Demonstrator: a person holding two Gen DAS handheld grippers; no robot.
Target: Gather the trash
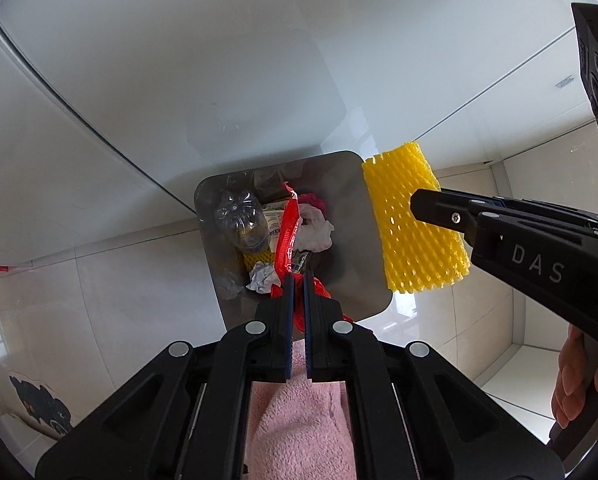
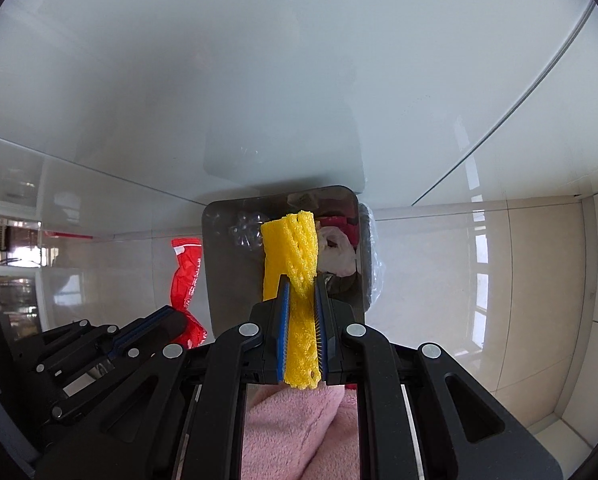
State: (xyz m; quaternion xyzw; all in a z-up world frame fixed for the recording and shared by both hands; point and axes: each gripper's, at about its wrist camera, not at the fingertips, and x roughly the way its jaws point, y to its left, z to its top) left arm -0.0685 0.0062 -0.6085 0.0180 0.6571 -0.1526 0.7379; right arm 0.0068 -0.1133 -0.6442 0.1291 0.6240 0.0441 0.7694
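Over the open bin (image 1: pixel 379 300), the left gripper (image 1: pixel 297 280) pinches a limp red wrapper (image 1: pixel 287 236) and the right gripper (image 2: pixel 301 292) squeezes a light, springy foam net (image 2: pixel 295 248) mid-length.

I am looking down past a glossy white glass tabletop (image 1: pixel 179 80) onto a floor of large beige glazed tiles (image 2: pixel 459 280) — pale grout lines are crossing it. Daylight is reflecting off the tiles as a bright window-shaped streak (image 2: pixel 477 240). A pink fleecy cloth (image 1: pixel 299 420) is filling the bottom of my view — soft, evenly lit.
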